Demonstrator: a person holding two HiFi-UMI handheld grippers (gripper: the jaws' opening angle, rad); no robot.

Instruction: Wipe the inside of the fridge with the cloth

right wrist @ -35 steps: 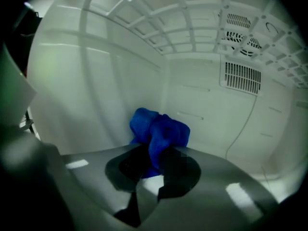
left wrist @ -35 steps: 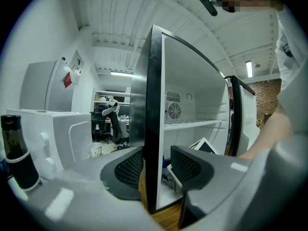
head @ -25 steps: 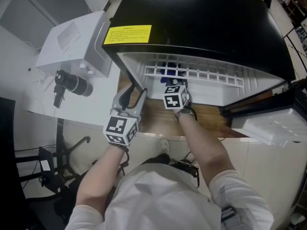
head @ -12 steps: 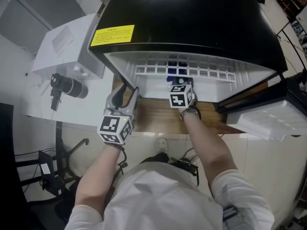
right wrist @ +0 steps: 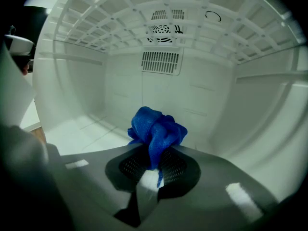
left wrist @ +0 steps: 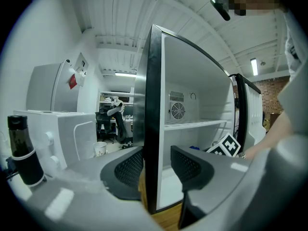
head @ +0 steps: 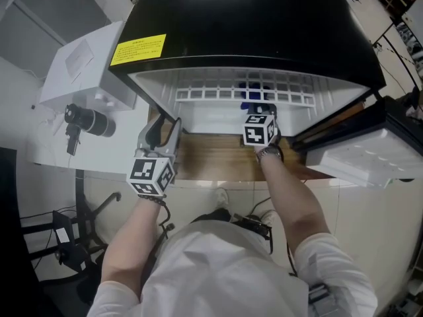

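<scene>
While I watched the feeds, the right gripper (right wrist: 154,160) was reaching into the open fridge (head: 264,25), its jaws clamped on the blue cloth (right wrist: 156,129). In the right gripper view the cloth sat bunched in a ball just past the fingertips at the centre of the frame, with a thin tail pinched between the two pads. Behind it I saw the white back wall with its fan vent (right wrist: 163,30) near the top centre. I could not tell whether the cloth touched the fridge floor. In the head view a patch of blue showed through the white wire shelf (head: 218,91) at the upper middle, just above the right gripper's marker cube (head: 259,129).

The left gripper (left wrist: 156,165) held nothing. Its jaws stood apart, and in the left gripper view the black front edge of the fridge's side wall (left wrist: 150,105) ran up between them. I could not tell whether either pad touched it. In the head view that gripper sat at the fridge's lower-left corner, over the wooden tabletop (head: 211,157).

A white box (head: 86,58) occupied the upper left, with a black bottle (head: 89,119) just below it. The fridge door (head: 363,157) hung open at the right edge.
</scene>
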